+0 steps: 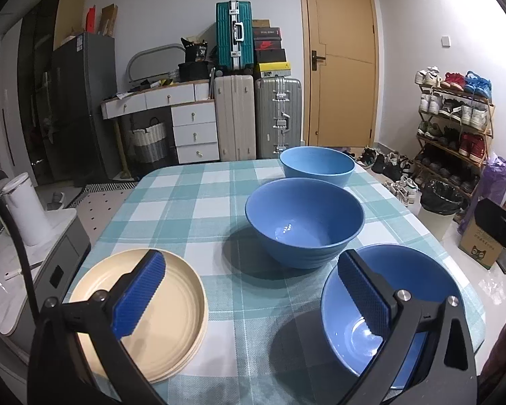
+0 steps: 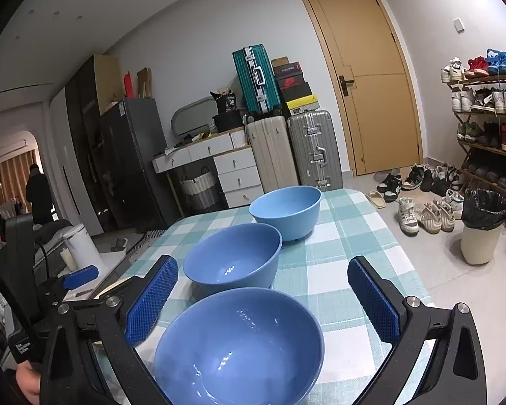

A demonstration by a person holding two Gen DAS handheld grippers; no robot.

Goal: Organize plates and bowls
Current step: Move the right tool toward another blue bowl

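Over checked tablecloth (image 1: 192,209) both grippers (left (image 1: 253,298), right (image 2: 263,300)) gape wide, holding nothing

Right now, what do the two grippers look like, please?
Both look the same. The left gripper and the right gripper each have a black frame with two black fingers, blue textured pads on the inner faces, and round silver screws at the joints. No sleeve can be seen.
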